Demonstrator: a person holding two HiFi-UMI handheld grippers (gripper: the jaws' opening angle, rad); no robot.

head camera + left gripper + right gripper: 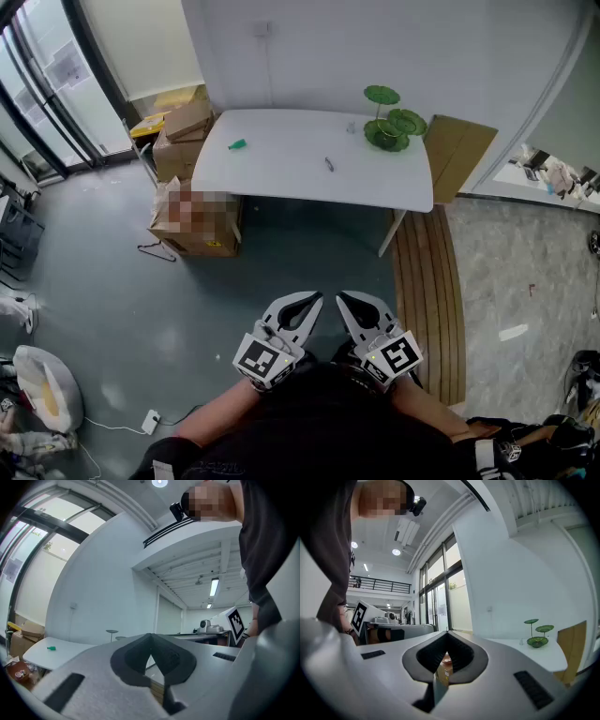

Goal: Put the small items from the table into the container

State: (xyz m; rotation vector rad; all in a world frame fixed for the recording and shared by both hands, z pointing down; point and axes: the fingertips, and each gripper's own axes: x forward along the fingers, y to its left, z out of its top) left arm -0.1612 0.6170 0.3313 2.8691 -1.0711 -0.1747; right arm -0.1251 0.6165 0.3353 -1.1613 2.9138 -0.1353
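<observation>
A white table [281, 178] stands well ahead of me. On it lie a small green item [238, 144] at the left, a dark pen-like item [329, 164] near the middle and a tiny clear item [352, 127] by a green tiered dish stand [392, 127] at the back right. Both grippers are held close to my body, far short of the table. The left gripper [305, 300] is shut with its tips touching and nothing between them, and so is the right gripper [349, 298]. The right gripper view shows the stand [537, 637]; the left gripper view shows the green item [51, 648].
Cardboard boxes [195, 223] sit on the floor at the table's left end, with more [183, 127] behind them. A slatted wooden panel [427, 300] lies on the floor to the right, and a wooden board [459, 150] leans beside the table. A white bag [42, 380] lies at far left.
</observation>
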